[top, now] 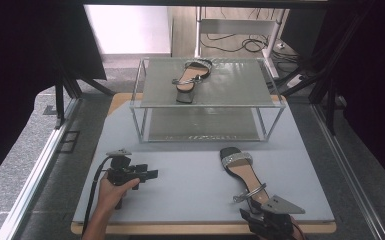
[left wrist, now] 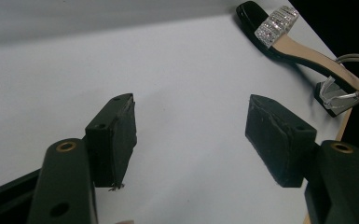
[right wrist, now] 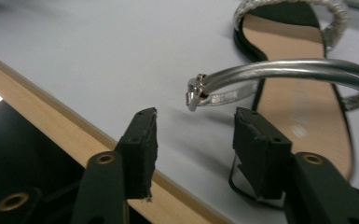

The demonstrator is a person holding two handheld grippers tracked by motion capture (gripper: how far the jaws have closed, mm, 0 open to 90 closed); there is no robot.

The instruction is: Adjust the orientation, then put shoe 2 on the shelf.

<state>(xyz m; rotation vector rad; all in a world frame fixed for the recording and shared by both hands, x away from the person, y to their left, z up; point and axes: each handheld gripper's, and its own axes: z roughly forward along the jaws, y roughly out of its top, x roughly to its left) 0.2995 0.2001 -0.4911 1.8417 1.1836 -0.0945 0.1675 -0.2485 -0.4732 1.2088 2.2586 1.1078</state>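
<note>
The right gripper (right wrist: 193,149) sits at the near edge of the table (top: 180,195), its jaws apart and holding nothing; one jaw hangs over the wooden rim (right wrist: 51,112), the other stands just behind the heel of a black sandal (right wrist: 298,107). The sandal's silver ankle strap (right wrist: 289,70) arches just ahead of the jaws — its buckle end (right wrist: 194,93) between them but not touching. From the high view this sandal (top: 242,175) lies flat on the grey tabletop, toe toward the rack, sparkly band (top: 236,159) across the front. The left gripper (top: 147,175), held in the person's left hand (top: 111,189), rests low at the table's left side, well apart from the sandal, jaws wide open over bare surface. Farther back stands a two-tier clear rack (top: 207,97); the matching second sandal (top: 192,77) lies on its upper shelf, near the back edge.
</note>
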